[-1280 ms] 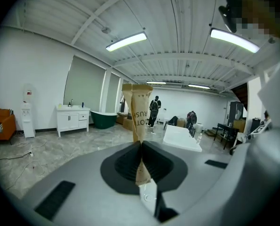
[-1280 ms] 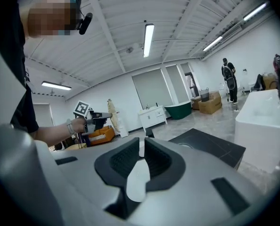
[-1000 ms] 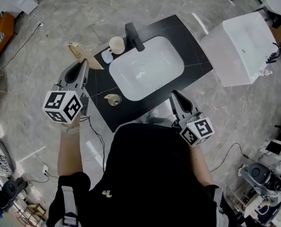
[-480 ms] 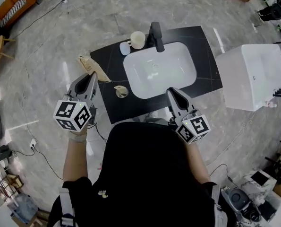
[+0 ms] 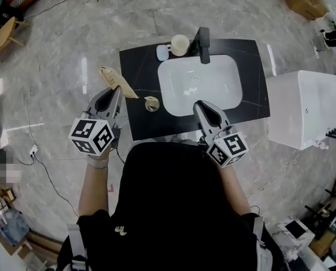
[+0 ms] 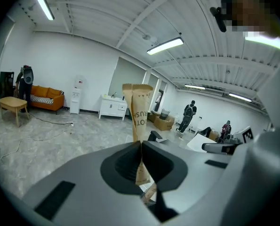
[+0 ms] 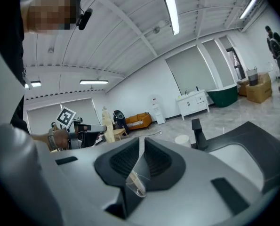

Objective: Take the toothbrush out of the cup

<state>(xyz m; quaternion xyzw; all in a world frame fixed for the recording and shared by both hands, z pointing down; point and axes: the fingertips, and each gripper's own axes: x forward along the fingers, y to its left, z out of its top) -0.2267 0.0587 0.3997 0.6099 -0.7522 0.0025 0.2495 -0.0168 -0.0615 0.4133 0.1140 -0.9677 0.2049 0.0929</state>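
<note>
My left gripper (image 5: 116, 92) is shut on a tan paper toothbrush pack (image 5: 114, 79), held just off the left edge of the black counter (image 5: 139, 66). In the left gripper view the pack (image 6: 137, 112) stands upright, pinched between the closed jaws of that gripper (image 6: 140, 142). A cream cup (image 5: 180, 44) stands at the counter's far edge beside the faucet (image 5: 203, 41). My right gripper (image 5: 199, 104) hangs shut over the front rim of the white sink (image 5: 173, 89). A small clear piece (image 7: 135, 185) shows under its jaws; I cannot tell what it is.
A small round clear dish (image 5: 151, 103) sits on the counter left of the sink. A light blue item (image 5: 162, 52) lies next to the cream cup. A white box-shaped unit (image 5: 303, 109) stands right of the counter. Cables run over the grey floor at the left.
Both grippers have moved in toward the counter, both still shut. The left one carried the paper pack along to the counter's left edge; the right one now reaches the sink's front rim.
</note>
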